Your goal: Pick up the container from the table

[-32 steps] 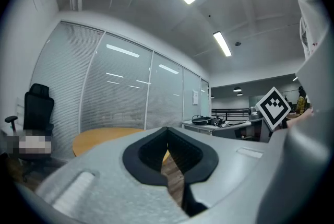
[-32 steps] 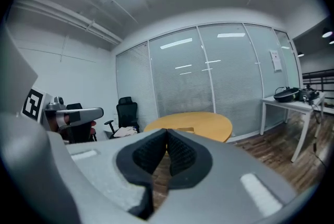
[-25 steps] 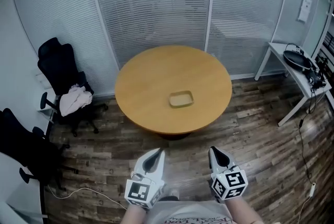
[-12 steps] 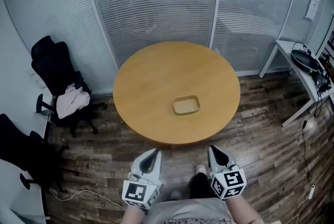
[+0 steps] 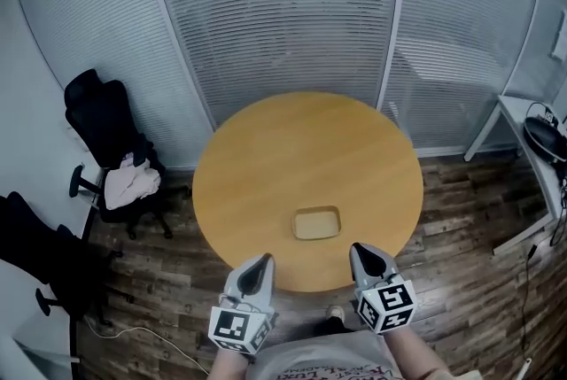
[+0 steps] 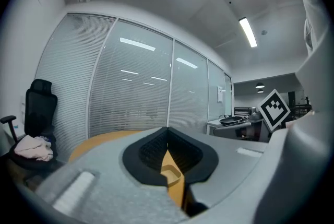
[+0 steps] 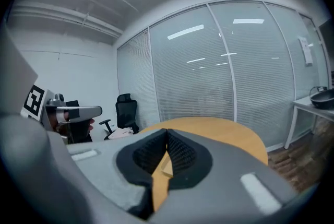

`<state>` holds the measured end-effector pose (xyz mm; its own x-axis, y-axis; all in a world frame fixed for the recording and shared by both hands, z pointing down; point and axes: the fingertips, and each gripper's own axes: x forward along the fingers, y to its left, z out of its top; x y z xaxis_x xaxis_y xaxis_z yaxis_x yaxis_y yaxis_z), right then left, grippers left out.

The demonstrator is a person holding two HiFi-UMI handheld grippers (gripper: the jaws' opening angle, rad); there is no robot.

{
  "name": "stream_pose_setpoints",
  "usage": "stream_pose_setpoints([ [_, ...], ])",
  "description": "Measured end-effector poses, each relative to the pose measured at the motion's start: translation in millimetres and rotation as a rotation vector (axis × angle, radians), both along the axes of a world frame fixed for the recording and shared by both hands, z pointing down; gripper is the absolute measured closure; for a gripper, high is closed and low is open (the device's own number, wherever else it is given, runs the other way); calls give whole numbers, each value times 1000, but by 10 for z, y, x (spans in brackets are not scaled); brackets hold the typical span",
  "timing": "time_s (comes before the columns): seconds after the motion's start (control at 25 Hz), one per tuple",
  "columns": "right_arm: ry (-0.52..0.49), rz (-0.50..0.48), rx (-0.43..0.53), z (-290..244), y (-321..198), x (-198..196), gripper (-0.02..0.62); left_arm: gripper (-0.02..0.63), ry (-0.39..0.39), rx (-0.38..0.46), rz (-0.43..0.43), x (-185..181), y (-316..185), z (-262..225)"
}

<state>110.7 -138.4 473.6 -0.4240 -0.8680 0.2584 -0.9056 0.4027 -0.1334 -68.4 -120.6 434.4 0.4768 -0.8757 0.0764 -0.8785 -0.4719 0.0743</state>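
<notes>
A shallow tan container (image 5: 316, 223) lies on the round wooden table (image 5: 266, 157), near its front edge. My left gripper (image 5: 260, 266) and right gripper (image 5: 363, 256) hang side by side just short of that edge, below and to either side of the container, touching nothing. Both are shut and hold nothing. In the left gripper view the jaws of the left gripper (image 6: 167, 129) meet at their tips, and a slice of the container (image 6: 171, 173) shows in the wedge under them. In the right gripper view the right gripper (image 7: 167, 131) looks the same, with the table (image 7: 224, 129) beyond it.
A black office chair (image 5: 106, 117) with a white cloth (image 5: 131, 183) on its seat stands left of the table, and a second chair (image 5: 35, 254) is nearer. A white desk (image 5: 523, 117) is at the right. Blind-covered glass walls close the back. A cable (image 5: 142, 334) lies on the floor.
The table and the container have come nearer and lower in the head view, now just beyond the gripper tips. Both grippers stay shut and side by side.
</notes>
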Motion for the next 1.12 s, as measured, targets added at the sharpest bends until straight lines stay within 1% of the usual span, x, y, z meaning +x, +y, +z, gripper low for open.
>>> stream_pose_setpoints([
  [0.08,0,-15,-2,4,-276,175,592,600,0,5,-17,169,-249,-19],
  [0.2,1,-37,-30,79,-619,417,592,600,-8,2,-43,404,-557,-5],
  [0.36,34,-82,-56,166,-1006,555,592,600,-22,-11,-57,543,-891,74],
  [0.48,33,-87,-76,219,-1245,543,592,600,-2,-27,-73,468,-1122,103],
  [0.6,25,-78,-107,326,-1392,488,592,600,-22,-43,-82,368,-1352,169],
  [0.68,28,-63,-127,408,-1478,450,592,600,-34,-53,-64,334,-1506,227],
  [0.88,50,-15,-177,615,-1660,367,592,600,-34,-78,-17,242,-1822,355],
  [0.96,82,-9,-223,776,-1739,347,592,600,-35,-79,-6,210,-1936,402],
  [1.12,154,-18,-376,1289,-1831,315,592,600,-32,-104,-9,148,-2094,576],
])
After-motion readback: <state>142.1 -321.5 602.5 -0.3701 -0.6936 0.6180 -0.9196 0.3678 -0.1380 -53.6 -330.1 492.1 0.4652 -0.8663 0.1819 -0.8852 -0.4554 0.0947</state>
